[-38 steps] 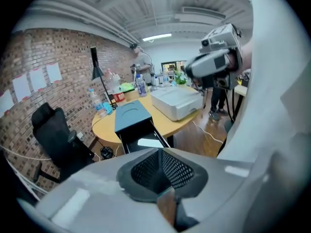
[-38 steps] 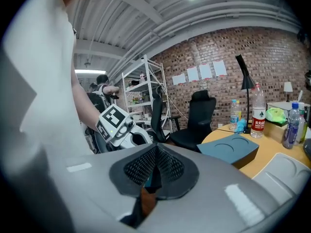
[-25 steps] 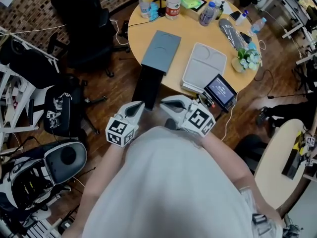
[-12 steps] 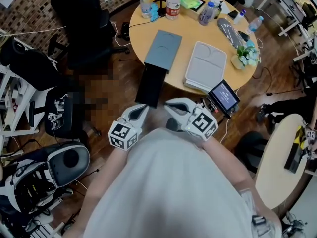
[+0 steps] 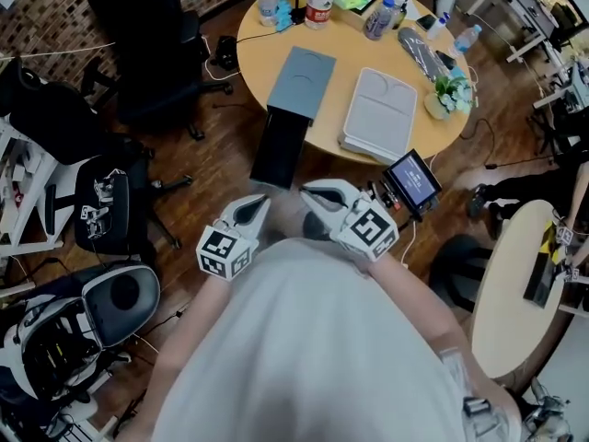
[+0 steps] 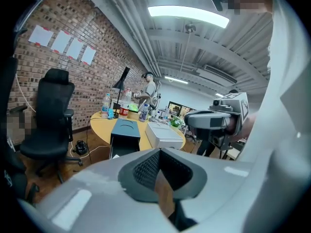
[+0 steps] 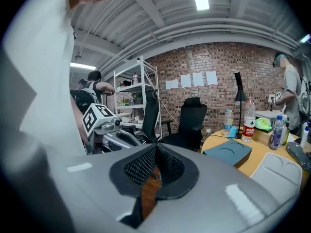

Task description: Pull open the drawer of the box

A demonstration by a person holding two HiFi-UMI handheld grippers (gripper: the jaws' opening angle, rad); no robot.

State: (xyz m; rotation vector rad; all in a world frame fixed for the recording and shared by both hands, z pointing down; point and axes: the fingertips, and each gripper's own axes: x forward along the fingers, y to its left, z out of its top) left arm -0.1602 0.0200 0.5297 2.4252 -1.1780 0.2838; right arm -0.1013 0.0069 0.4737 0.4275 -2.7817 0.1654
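The grey-blue box (image 5: 303, 79) lies on the round wooden table (image 5: 350, 52), and its dark drawer (image 5: 279, 149) sticks out over the near table edge. My left gripper (image 5: 260, 203) and right gripper (image 5: 306, 194) hover side by side close to my chest, short of the drawer and touching nothing. In the left gripper view the box (image 6: 126, 127) stands ahead with its drawer (image 6: 123, 145) out, beyond the left gripper (image 6: 158, 152), whose jaws are shut and empty. The right gripper (image 7: 154, 150) is also shut and empty, with the box (image 7: 228, 152) off to its right.
A white sectioned tray (image 5: 378, 118) lies right of the box. Bottles (image 5: 318, 1), a small plant (image 5: 448, 94) and clutter sit at the table's far side. A small screen (image 5: 411, 180) hangs at the near rim. Black office chairs (image 5: 143, 40) stand left; another round table (image 5: 525, 288) is right.
The head view has drifted a little, so the table sits slightly higher in frame. Both grippers stay shut near my chest and the drawer stays out.
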